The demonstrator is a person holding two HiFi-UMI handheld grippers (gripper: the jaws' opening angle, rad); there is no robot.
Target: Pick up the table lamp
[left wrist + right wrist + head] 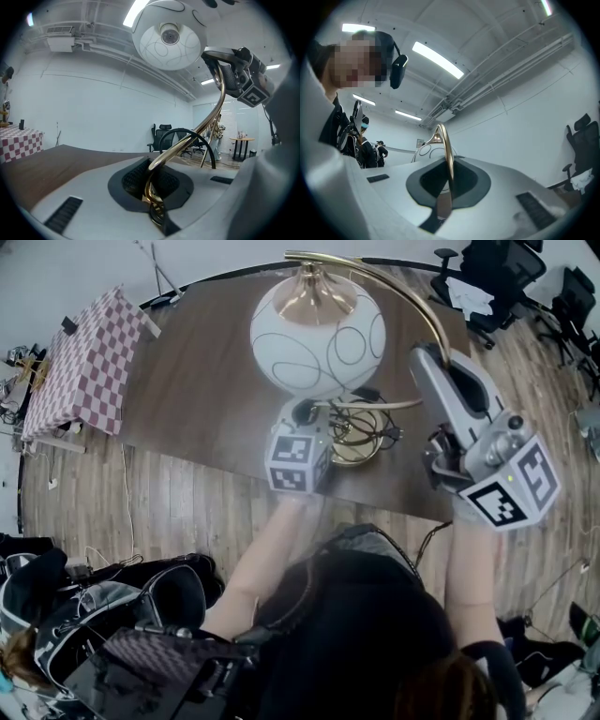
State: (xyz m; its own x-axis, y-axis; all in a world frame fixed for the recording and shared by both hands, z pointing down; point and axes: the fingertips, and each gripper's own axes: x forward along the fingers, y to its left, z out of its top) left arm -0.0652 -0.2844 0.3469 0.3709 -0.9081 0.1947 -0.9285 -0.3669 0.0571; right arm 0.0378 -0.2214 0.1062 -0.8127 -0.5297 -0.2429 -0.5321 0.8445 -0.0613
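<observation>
table lamp (317,329) arm clamped between both jaws

A large, bare workroom, somewhere between an open office and a test lab: plain white walls, an exposed ceiling with strip lights (438,58) and runs of pipe (501,70), a wall-mounted air unit (61,43), and a wood-plank floor (169,512). Black swivel office chairs (487,277) stand past the long dark counter (206,409), with a table under a red-and-white checked cloth (80,362) beside it. Bags (112,606) and loose cables (127,493) lie on the floor, and people (365,150) stand in the background
</observation>
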